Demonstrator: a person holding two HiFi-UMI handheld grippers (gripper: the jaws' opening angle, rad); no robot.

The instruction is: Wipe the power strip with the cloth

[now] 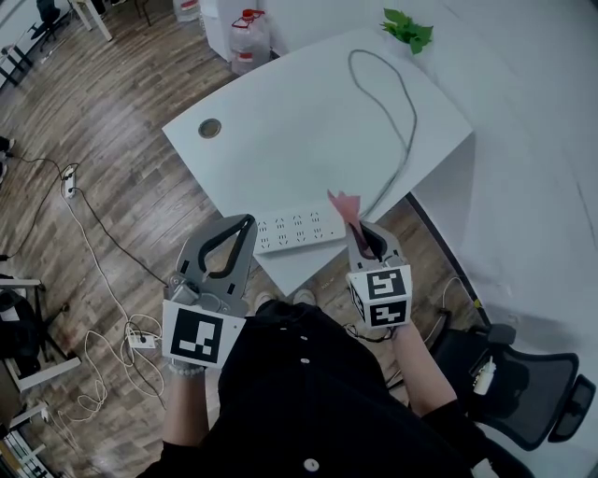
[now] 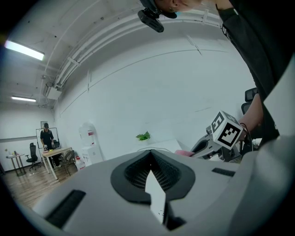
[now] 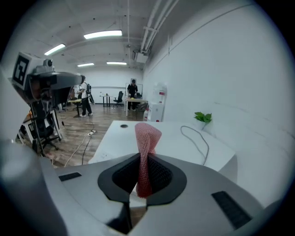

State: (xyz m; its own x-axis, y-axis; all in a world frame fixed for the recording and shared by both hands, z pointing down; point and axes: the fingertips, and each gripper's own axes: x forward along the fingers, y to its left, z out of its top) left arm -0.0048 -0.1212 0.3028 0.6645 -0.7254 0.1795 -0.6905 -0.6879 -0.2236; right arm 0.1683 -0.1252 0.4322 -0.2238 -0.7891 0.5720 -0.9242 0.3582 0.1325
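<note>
The white power strip (image 1: 299,229) lies near the front edge of the white table (image 1: 308,121), and its grey cable (image 1: 402,112) loops toward the back. My right gripper (image 1: 360,231) hovers at the strip's right end, shut on a pink mesh cloth (image 1: 344,205). In the right gripper view the cloth (image 3: 146,138) sticks up from the shut right gripper (image 3: 144,159). My left gripper (image 1: 247,224) is just left of the strip, off the table's edge, with nothing in it. The left gripper (image 2: 150,154) has its jaws together in its own view.
A green plant (image 1: 406,28) stands at the table's far corner and a cable grommet (image 1: 209,128) at its left. Water bottles (image 1: 250,37) stand behind the table. An office chair (image 1: 523,383) is at the lower right. Cables and a floor power strip (image 1: 68,182) lie on the wooden floor.
</note>
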